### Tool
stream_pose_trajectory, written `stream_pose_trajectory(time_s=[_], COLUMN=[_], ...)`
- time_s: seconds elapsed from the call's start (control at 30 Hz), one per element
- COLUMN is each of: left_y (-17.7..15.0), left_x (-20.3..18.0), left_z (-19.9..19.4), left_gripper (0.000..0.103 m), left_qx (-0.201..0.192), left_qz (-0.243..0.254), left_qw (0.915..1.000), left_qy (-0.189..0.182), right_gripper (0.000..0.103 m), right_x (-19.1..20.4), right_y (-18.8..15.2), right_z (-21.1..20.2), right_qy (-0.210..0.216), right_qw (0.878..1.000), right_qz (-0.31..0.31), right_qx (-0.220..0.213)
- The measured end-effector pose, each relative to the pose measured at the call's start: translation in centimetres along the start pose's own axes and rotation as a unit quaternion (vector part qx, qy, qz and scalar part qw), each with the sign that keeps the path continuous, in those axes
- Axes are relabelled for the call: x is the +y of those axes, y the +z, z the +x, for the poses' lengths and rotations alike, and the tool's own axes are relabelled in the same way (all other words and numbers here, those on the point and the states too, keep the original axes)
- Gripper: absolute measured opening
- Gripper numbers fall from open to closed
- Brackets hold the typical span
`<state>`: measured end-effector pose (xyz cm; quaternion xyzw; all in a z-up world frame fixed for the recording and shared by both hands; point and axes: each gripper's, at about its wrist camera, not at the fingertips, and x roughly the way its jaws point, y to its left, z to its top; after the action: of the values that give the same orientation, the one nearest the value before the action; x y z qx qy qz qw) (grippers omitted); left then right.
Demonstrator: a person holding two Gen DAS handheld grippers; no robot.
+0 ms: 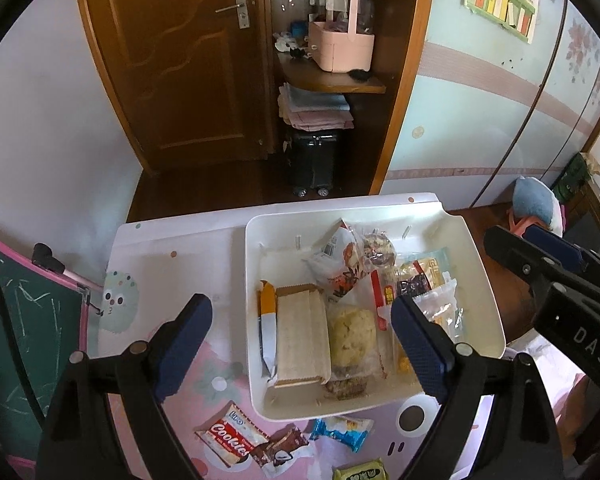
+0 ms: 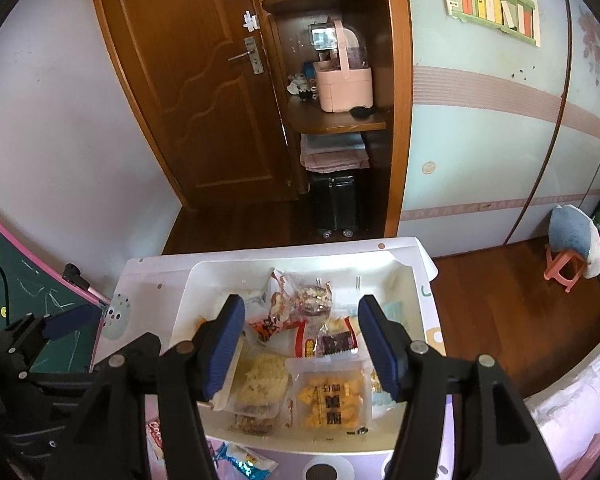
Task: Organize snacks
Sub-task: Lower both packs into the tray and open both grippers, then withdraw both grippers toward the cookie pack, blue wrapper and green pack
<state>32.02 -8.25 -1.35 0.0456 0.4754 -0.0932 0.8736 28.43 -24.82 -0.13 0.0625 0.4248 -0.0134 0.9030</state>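
Left tool point(image 1: 302, 338) hangs over the counter point(image 1: 172, 276) w/ fingers spread wide, gripping nothing; its left pad sits above bare counter, its right pad above the right part of the white bin point(image 1: 480, 280). At the near left of the counter, outside the bin, lie a red Cookies pack point(image 1: 232, 438), a brown wrapper point(image 1: 280, 450) touching it, a blue-white candy pack point(image 1: 342, 432) just right of that, and a yellow-green pack point(image 1: 360, 472) at the near edge.

Inside the bin, left to right: orange-white wrapper point(image 1: 266, 320) against the left wall, tan flat box point(image 1: 300, 340) beside it, pale round cookie in clear wrap point(image 1: 352, 336), red-strip pack point(image 1: 384, 300), dark wrapped snack point(image 1: 414, 284). Toward the far wall sit a white-orange bag point(image 1: 340, 268) and a clear pack of nut brittle point(image 1: 378, 248).

Right tool point(image 2: 302, 350) is also released, jaws wide apart, empty, hovering over the bin's middle; a clear bag of orange puffs point(image 2: 328, 400) lies between its pads, below them. Far bg: wooden door point(image 1: 180, 60), pink basket point(image 1: 342, 44) on a shelf.
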Motion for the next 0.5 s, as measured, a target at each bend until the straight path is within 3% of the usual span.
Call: stream_pose_trajectory(time_s=[0.5], left_y=[-4.6], left_x=[0.8], left_z=[-8.2], left_gripper=[0.091], left_qx=[-0.041], left_qz=[-0.012], left_qw=[0.9991], left_qy=[0.007], right_gripper=[0.060], right_x=[1.6], right_y=[-2.9], right_z=[-7.8], right_qy=[0.012], right_qw=[0.999], right_qz=[-0.016], right_qx=[-0.031])
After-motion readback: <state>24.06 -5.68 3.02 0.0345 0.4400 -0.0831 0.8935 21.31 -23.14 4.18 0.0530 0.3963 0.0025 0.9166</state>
